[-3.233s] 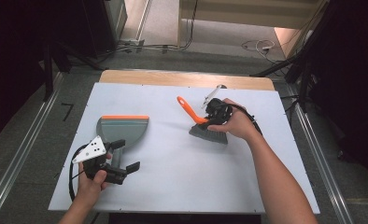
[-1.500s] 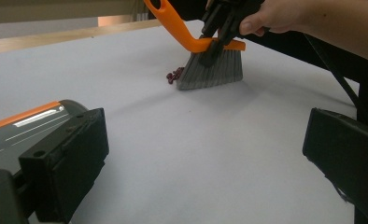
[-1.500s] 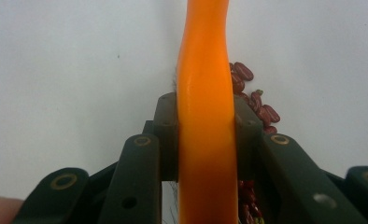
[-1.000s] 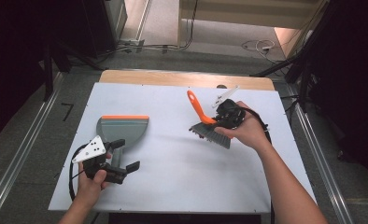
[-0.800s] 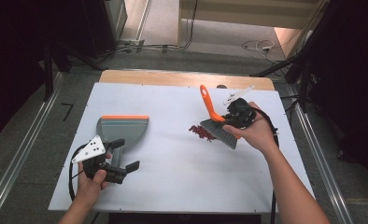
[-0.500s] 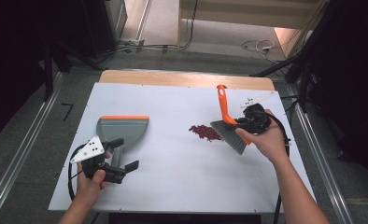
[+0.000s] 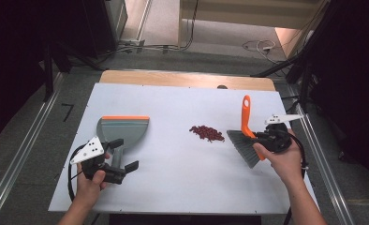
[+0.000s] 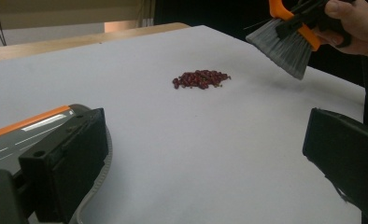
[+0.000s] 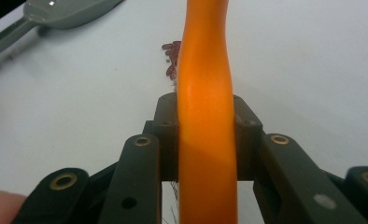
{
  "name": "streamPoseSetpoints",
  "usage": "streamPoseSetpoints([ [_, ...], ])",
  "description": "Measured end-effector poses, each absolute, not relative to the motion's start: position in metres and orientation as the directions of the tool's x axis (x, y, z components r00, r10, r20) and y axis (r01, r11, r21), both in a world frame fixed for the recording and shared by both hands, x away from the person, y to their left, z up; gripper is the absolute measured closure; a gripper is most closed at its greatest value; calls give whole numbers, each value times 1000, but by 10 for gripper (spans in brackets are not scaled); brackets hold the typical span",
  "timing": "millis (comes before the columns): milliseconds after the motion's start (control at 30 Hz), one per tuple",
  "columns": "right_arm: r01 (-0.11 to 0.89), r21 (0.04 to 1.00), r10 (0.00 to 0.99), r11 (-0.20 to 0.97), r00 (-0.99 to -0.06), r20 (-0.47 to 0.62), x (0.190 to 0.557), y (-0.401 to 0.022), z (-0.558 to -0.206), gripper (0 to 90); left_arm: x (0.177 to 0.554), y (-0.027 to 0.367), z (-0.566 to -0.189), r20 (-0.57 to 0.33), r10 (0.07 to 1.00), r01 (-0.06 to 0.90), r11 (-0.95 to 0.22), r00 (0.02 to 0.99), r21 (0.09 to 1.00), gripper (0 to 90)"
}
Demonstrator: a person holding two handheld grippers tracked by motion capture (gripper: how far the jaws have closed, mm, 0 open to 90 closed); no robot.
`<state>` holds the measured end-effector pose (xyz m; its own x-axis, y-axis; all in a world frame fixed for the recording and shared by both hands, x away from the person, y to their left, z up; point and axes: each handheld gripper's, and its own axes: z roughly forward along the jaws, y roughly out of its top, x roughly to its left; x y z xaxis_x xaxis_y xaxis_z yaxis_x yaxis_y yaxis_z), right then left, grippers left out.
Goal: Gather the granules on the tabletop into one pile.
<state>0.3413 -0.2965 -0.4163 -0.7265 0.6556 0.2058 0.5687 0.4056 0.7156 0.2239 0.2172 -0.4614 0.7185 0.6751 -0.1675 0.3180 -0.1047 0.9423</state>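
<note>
No readable text, label, brand, number or sign anywhere on the table or the tools.

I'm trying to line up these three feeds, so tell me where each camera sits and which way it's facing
High view: above the person's side, looking forward and down on the table; both forearms, left gripper, right gripper.
Left gripper view: on that gripper, looking along open jaws to the red bits and brush.
Right gripper view: along jaws clamping the brush handle.
All share the red bits.
</note>
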Motion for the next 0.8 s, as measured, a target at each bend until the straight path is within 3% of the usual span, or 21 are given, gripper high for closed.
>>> streamPoseSetpoints([
  [800, 571, 773, 661, 275, -696, 279, 306, -356, -443, 683, 224, 218, -461, -150, 683, 298, -105, 715, 949, 10],
])
